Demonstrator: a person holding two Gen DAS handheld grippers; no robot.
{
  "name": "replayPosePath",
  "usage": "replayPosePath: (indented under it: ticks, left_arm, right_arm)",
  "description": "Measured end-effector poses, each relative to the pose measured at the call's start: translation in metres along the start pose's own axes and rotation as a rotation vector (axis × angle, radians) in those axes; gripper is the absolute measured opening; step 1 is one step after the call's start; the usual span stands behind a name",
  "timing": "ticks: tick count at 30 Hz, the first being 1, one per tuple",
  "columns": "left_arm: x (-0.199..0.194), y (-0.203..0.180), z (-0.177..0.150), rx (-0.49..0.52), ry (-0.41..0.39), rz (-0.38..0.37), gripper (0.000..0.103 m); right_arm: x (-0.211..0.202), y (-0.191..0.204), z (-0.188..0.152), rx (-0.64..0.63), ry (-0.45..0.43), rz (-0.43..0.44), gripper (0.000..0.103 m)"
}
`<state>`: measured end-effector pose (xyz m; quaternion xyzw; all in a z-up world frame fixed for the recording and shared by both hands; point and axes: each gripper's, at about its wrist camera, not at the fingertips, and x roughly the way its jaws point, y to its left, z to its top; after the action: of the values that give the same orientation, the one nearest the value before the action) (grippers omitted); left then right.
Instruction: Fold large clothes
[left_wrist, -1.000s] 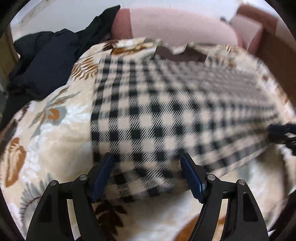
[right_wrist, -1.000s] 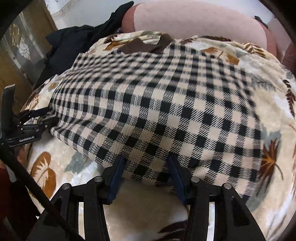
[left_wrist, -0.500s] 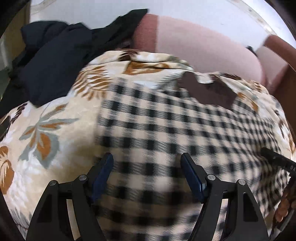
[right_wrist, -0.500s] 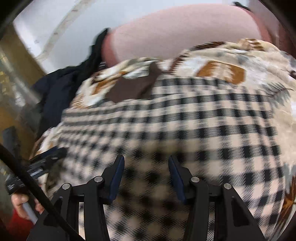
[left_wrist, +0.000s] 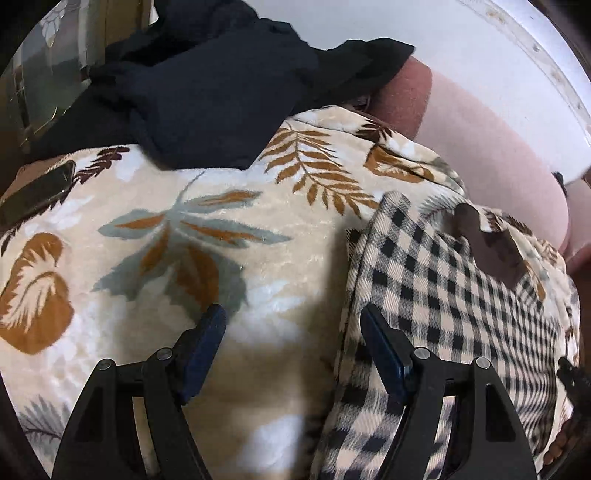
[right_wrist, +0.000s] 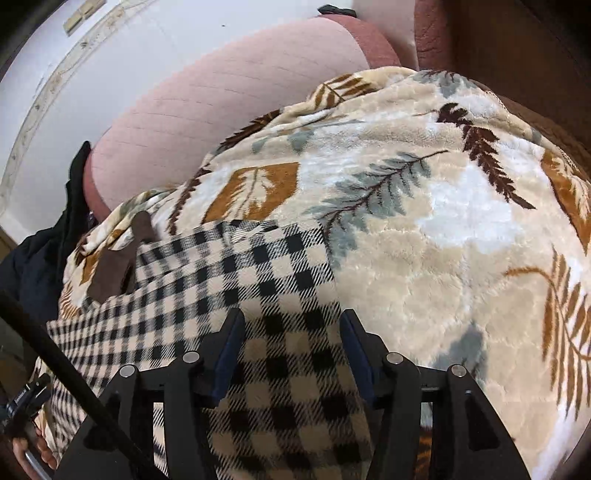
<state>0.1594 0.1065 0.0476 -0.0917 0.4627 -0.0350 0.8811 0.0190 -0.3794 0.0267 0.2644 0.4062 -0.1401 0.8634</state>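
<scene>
Checked flannel garment (right_wrist: 280, 295) w/ brown collar (right_wrist: 114, 266): lies on leaf-print fleece blanket (left_wrist: 221, 258), partly folded, doubled edge at its left side. Prob soft, light, limp; will sag + drag on plush pile. Best hold: pinch doubled edge or corners, not mid-panel.

Right gripper (right_wrist: 291, 350): over cloth, jaws opening, cloth below gap, pads not pressing.
Left gripper (left_wrist: 291, 350): wide open, holds nothing, mostly over blanket beside folded edge.

Dark clothes pile (left_wrist: 221, 92) behind; phone (left_wrist: 35, 192) at blanket edge; pink headboard (right_wrist: 221, 103).
</scene>
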Motion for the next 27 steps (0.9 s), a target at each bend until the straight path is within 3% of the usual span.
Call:
replayPosePath:
  ticks: [6, 11, 15, 18, 21, 27]
  left_arm:
    - [0.001, 0.0, -0.01, 0.026, 0.058, -0.067, 0.074]
    - [0.013, -0.005, -0.003, 0.014, 0.12, -0.238, 0.074]
    - [0.03, -0.016, 0.005, 0.047, 0.162, -0.346, 0.074]
    - [0.048, -0.022, 0.01, 0.067, 0.207, -0.405, 0.074]
    - [0.06, -0.023, 0.019, 0.058, 0.217, -0.463, 0.074]
    - [0.086, -0.018, 0.038, -0.031, 0.266, -0.626, 0.074]
  right_arm:
    - [-0.022, 0.068, -0.047, -0.209, 0.058, 0.128, 0.058]
    - [-0.037, 0.176, -0.125, -0.593, 0.088, 0.25, 0.059]
    - [-0.04, 0.244, -0.201, -0.898, 0.058, 0.255, 0.06]
    - [-0.029, 0.275, -0.242, -1.042, 0.044, 0.229, 0.06]
    - [-0.026, 0.292, -0.255, -1.083, -0.015, 0.188, 0.06]
    - [-0.007, 0.32, -0.246, -1.06, -0.009, 0.167, 0.06]
